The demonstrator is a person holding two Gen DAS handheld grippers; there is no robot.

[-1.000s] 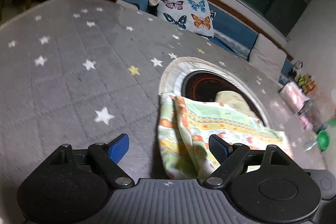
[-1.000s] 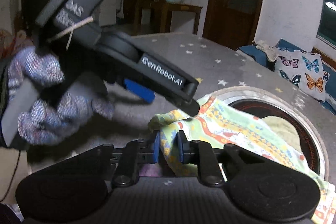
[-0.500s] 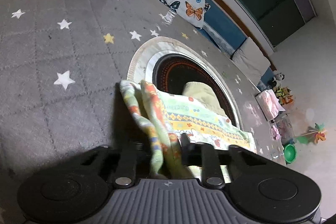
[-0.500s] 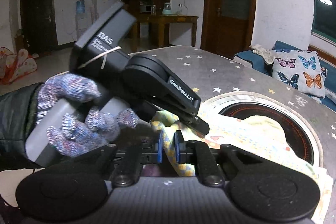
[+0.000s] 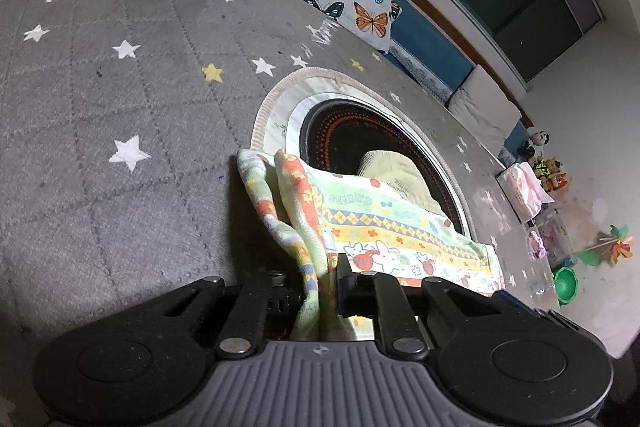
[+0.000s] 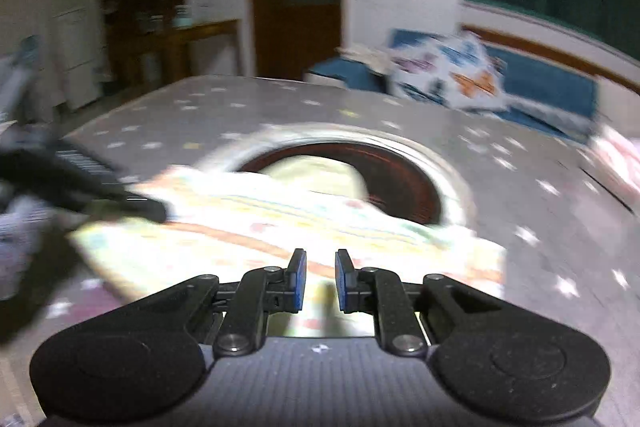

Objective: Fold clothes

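Left gripper (image 5: 322,267) tilted downward, closing on a bunched corner of the patterned cloth (image 5: 384,223). Right gripper (image 6: 320,277) also angled down, opening a little, nothing between the pads. Cloth spread on the grey star-printed table cover (image 5: 100,107), partly over the round mat (image 5: 304,95).

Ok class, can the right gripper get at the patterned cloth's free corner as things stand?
Probably yes. The right gripper, jaws opening with nothing between them, hovers over the patterned cloth, and nothing lies between it and the free corner.

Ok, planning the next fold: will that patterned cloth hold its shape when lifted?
Probably floppy: the patterned cloth bunches into folds inside the closing left claw. Likely light: it lies thin on the round mat.
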